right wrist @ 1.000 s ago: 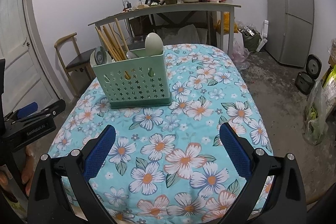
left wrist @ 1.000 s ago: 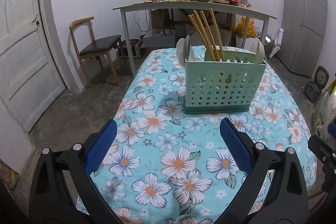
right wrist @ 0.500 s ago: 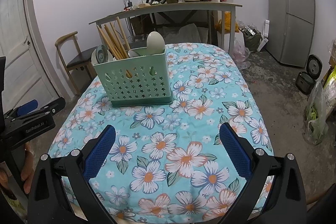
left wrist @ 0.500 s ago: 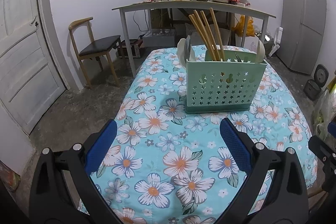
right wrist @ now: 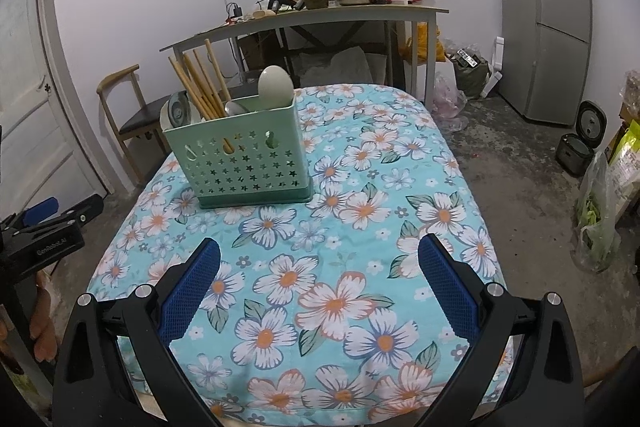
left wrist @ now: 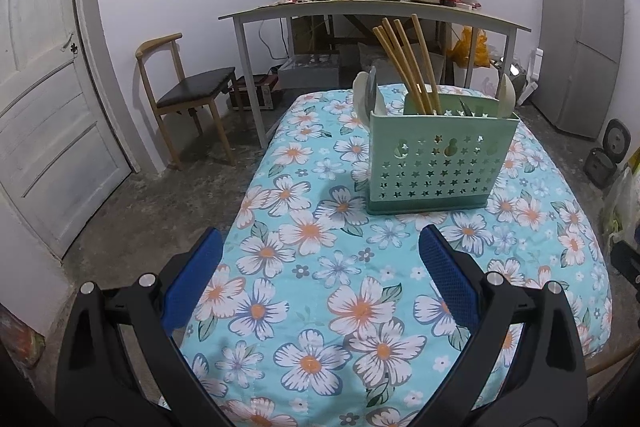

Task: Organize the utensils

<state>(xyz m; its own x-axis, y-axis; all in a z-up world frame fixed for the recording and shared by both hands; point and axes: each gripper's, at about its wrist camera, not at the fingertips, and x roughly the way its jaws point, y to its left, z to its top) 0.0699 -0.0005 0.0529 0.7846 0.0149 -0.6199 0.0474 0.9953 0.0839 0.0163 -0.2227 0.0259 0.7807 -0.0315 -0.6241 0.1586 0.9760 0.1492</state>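
- Utensil caddy (left wrist: 434, 167): pale green plastic, star-shaped and gourd-shaped cut-outs in its front wall, darker green base. Stands upright on the floral cloth (left wrist: 320, 267) that covers the bench, well ahead of both pairs of tongs.
- Contents, chopsticks (left wrist: 404, 63): a bundle of long wooden sticks, leaning left, tops well above the rim. In the right wrist view (right wrist: 200, 83) they sit left of centre.
- Contents, pale spoon (right wrist: 274, 85): bowl upward, at the right end of the caddy in the right wrist view.
- Contents, metal spoon (right wrist: 236, 107): bowl just above the rim, between the chopsticks and the pale spoon.
- Contents, patterned spoon (right wrist: 178, 109): at the left end, bowl facing forward.
- Inner dividers: a partition edge shows, but the exact compartment of each item cannot be told.
- Left tongs (left wrist: 320, 271): blue-padded fingers (left wrist: 192, 279) spread wide apart, holding nothing, over the near part of the cloth.
- Right tongs (right wrist: 320, 271): fingers (right wrist: 448, 287) likewise spread wide, holding nothing, over the near part of the cloth.
- Background table (left wrist: 360, 11): grey, against the wall, laden with bottles, jars and boxes.
- Wooden chair (left wrist: 188, 95): dark seat, left of the table.
- Refrigerator (right wrist: 544, 15): grey, at the right wall.
- Door (left wrist: 44, 99): white, panelled, at left.
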